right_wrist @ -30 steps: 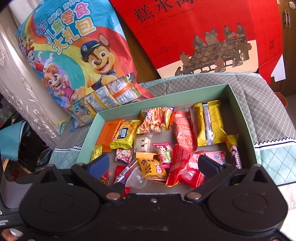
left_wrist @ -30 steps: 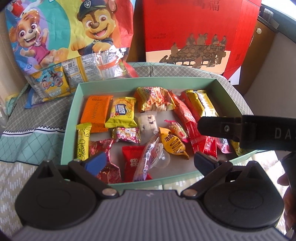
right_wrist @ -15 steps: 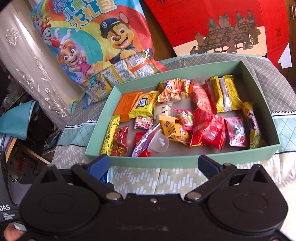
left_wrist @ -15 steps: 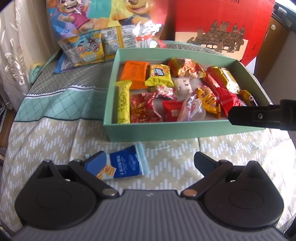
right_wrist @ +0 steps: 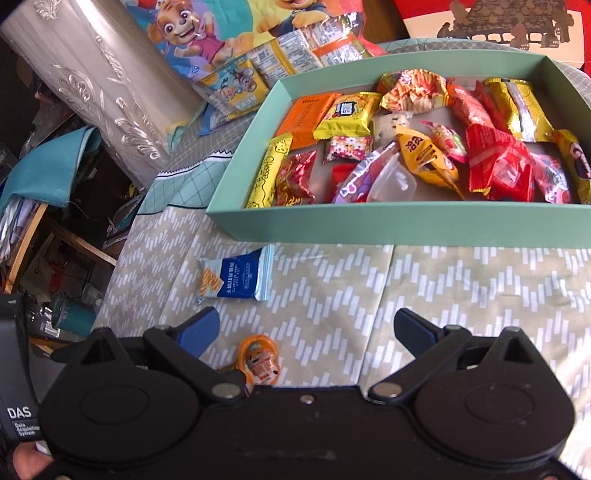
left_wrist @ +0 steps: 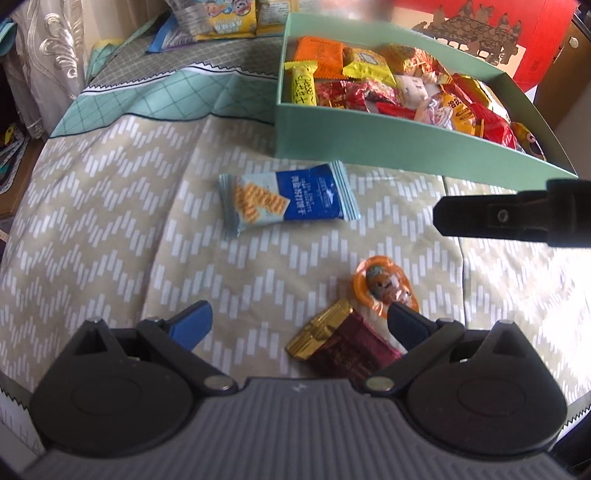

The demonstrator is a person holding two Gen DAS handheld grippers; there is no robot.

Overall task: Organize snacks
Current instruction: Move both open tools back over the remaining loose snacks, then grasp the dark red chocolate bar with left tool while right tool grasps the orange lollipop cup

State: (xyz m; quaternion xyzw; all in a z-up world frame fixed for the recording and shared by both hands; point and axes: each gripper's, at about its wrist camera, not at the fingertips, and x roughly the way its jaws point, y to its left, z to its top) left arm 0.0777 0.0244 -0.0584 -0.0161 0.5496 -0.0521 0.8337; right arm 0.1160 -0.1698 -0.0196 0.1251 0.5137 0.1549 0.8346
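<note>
A mint-green box (left_wrist: 388, 144) (right_wrist: 369, 225) holds several wrapped snacks. On the patterned cloth in front of it lie a blue cracker packet (left_wrist: 291, 203) (right_wrist: 236, 280), a round orange candy (left_wrist: 384, 288) (right_wrist: 258, 360) and a dark red packet with gold ends (left_wrist: 343, 347). My left gripper (left_wrist: 299, 325) hangs open over the red packet, which lies by its right finger, pads not pressing it. My right gripper (right_wrist: 304, 326) is wide, its jaws closing, only bare cloth between them; the orange candy lies by its left finger. One finger of it (left_wrist: 498, 218) shows in the left wrist view.
A cartoon-dog snack bag (right_wrist: 207, 33) and small packets (right_wrist: 236, 88) lie behind the box on the left. A red gift box (left_wrist: 491, 37) stands behind it. The table's left edge drops to clutter (right_wrist: 55, 258). A curtain (right_wrist: 103, 85) hangs at the left.
Both grippers have drawn back from over the box toward the table's front and sunk lower. The loose snacks on the cloth have come into view under them.
</note>
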